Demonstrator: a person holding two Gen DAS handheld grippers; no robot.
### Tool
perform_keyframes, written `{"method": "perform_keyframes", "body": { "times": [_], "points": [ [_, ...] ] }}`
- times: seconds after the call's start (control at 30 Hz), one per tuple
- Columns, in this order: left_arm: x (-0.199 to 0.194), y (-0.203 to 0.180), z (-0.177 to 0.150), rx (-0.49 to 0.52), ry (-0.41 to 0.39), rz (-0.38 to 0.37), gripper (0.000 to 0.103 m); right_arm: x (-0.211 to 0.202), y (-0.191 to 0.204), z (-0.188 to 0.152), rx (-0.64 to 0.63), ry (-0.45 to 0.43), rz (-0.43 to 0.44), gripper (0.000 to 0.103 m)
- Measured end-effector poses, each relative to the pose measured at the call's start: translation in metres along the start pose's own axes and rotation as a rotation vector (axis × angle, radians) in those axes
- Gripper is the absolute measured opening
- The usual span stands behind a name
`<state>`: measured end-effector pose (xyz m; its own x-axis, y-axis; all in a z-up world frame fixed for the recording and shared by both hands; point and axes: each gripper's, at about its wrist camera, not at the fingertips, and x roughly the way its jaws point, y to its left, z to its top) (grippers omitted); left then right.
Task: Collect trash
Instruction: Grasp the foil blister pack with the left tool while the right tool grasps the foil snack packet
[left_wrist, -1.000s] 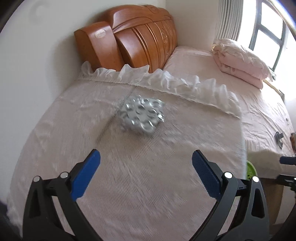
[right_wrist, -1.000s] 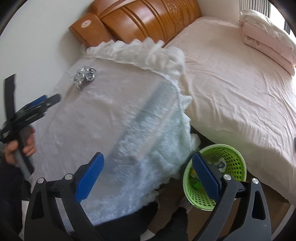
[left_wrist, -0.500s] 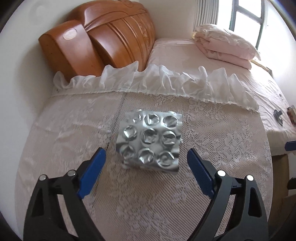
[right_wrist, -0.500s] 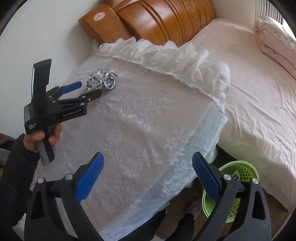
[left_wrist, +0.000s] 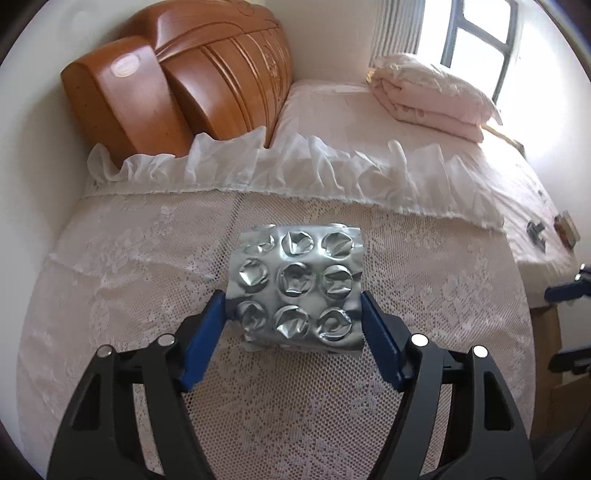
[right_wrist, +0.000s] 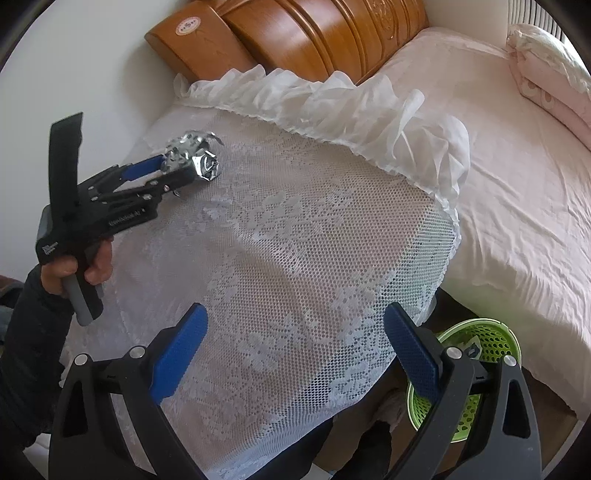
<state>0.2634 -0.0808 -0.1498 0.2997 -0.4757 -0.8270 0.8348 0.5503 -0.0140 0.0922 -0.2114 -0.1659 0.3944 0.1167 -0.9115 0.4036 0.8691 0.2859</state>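
A crumpled silver blister pack (left_wrist: 295, 288) lies on the white lace cover (left_wrist: 147, 280) of a bedside stand. My left gripper (left_wrist: 291, 308) is down over it, jaws closing, and its blue pads (left_wrist: 207, 339) meet the pack's left and right edges. The right wrist view shows the same: the left gripper (right_wrist: 181, 170), held by a hand in a dark sleeve, has the blister pack (right_wrist: 201, 162) between its fingers. My right gripper (right_wrist: 295, 317) hovers open above the front of the lace cover with nothing between its pads. A green perforated basket (right_wrist: 491, 339) stands on the floor beside the stand.
A pink bed (right_wrist: 517, 184) runs along the right, with a folded quilt (left_wrist: 432, 92) near the window. The wooden headboard (left_wrist: 177, 81) and white wall close off the back and left. A white ruffle (left_wrist: 295, 166) borders the lace cover. Small dark objects (left_wrist: 535, 232) lie on the bed.
My left gripper moved in and down over the blister pack and its jaws narrowed from wide apart onto its sides. The right wrist view swung left from the basket toward the stand.
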Motion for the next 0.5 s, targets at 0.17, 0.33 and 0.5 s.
{"method": "perform_keyframes", "body": {
  "times": [0.17, 0.33, 0.5],
  "points": [
    [-0.019, 0.005, 0.001, -0.06, -0.045, 0.003, 0.069, 0.003, 0.005, 0.004, -0.024, 0.003, 0.011, 0.096],
    [-0.052, 0.009, -0.009, -0.15, -0.085, 0.048, 0.069, 0.011, 0.021, 0.021, -0.094, -0.007, 0.035, 0.096],
    [-0.084, 0.009, -0.036, -0.302, -0.08, 0.167, 0.069, 0.031, 0.048, 0.051, -0.199, -0.014, 0.061, 0.096]
  ]
}}
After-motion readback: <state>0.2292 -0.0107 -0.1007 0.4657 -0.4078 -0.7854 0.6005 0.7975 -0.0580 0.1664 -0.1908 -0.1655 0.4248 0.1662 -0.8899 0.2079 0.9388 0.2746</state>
